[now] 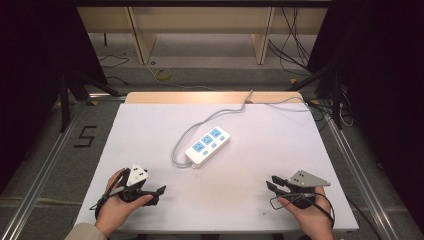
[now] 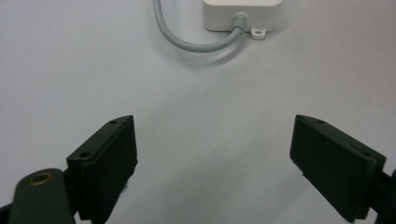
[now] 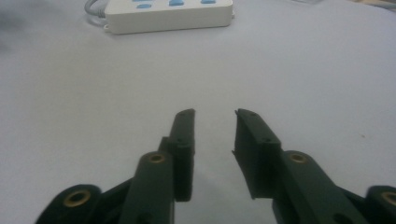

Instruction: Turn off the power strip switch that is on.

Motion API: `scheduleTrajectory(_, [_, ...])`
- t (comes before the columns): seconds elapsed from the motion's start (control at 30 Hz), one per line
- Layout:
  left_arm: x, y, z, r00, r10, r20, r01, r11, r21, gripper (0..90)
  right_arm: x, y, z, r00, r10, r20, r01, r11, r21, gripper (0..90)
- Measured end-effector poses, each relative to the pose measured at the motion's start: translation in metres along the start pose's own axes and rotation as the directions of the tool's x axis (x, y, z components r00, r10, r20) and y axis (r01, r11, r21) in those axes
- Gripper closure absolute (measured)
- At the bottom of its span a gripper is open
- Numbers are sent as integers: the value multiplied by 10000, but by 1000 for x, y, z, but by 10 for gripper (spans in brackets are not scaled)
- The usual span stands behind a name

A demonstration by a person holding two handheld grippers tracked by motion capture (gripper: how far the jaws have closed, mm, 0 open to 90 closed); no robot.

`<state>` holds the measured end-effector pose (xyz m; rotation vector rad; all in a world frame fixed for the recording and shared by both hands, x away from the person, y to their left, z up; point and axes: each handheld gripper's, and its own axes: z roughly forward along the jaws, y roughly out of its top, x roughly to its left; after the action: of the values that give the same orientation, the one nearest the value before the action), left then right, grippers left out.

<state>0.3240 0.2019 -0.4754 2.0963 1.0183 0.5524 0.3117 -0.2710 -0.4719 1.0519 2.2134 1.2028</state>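
Power strip [image 1: 207, 145], white with blue sockets, lay mid-table on the white table [image 1: 240, 200], well apart from both claws and between them. Left gripper [image 1: 159, 191]: jaws spread wide, nothing between. Right gripper [image 1: 271, 181]: jaws parted narrowly, nothing between. Its grey cord [image 1: 220, 116] ran off the far edge, plug end unseen
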Motion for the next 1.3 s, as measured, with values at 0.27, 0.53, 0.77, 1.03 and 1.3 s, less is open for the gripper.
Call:
scheduleTrajectory(0.27, [-3,0,2,9998,214,50,-214,9997,144,145,5,4,3,9995,-222,-208,221,9998,-14,822])
scheduleTrajectory(0.53, [-2,0,3,9998,208,-15,-208,9997,146,145,6,10,4,9993,-343,-166,343,9994,-31,892])
scheduleTrajectory(0.77, [-1,0,2,9998,197,-91,-196,9998,102,145,7,15,4,9991,-415,-134,414,9991,-48,900])
scheduleTrajectory(1.03, [0,0,2,9998,151,-130,-149,9998,93,146,6,24,5,9987,-499,-85,498,9987,-122,900])
scheduleTrajectory(1.3, [0,0,2,9998,119,-155,-118,9999,80,148,5,30,7,9985,-543,-87,542,9984,-185,900])
